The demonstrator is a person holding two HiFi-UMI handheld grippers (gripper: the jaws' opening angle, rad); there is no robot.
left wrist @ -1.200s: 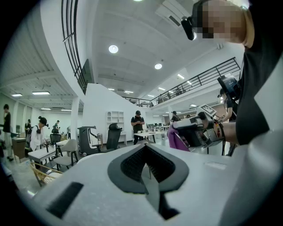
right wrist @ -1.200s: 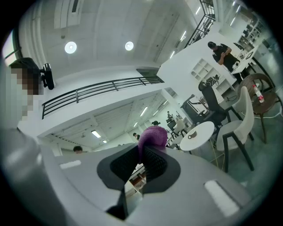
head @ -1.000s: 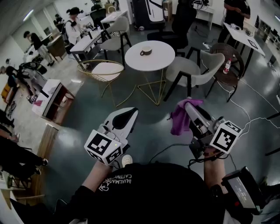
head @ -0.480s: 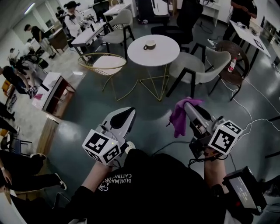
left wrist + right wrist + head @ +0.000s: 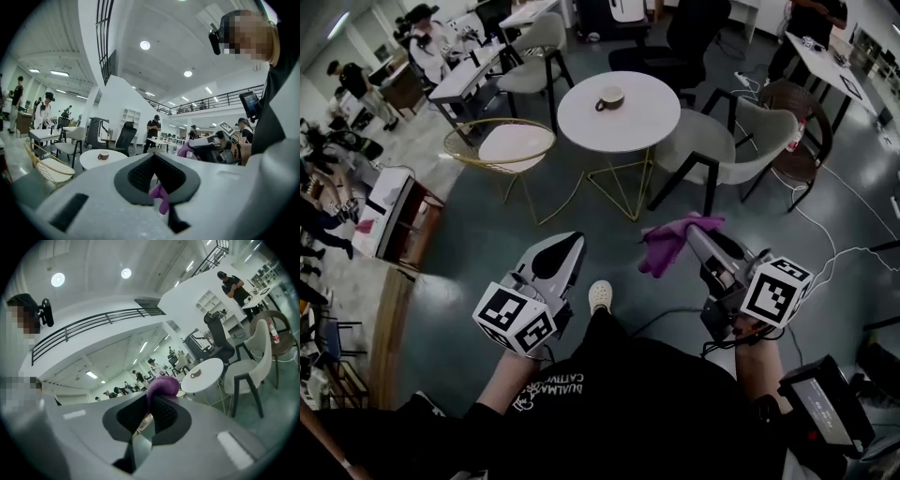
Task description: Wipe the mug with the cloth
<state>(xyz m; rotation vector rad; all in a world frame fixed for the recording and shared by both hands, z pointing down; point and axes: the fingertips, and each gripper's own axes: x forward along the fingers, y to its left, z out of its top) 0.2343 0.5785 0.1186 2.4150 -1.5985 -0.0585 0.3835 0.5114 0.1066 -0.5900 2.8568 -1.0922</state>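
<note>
While our right tongs [image 5: 698, 234] at 5 o'clock clamp the purple cloth [image 5: 664, 246], our left tongs [image 5: 565, 242] at 7 o'clock are pressed shut. We see the mug [image 5: 610, 97] standing on the round white counter [image 5: 652, 127] at 12 o'clock, well apart from both tongs, with chairs [image 5: 727, 141] around it.

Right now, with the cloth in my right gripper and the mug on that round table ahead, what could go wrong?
1. The cloth hangs loose from the right gripper, so it may slip out.
2. The mug stands free on the round table, which has thin wire legs. Wiping the mug unheld could push it toward the edge.
3. Cables lie on the floor near the table and could trip you.
</note>
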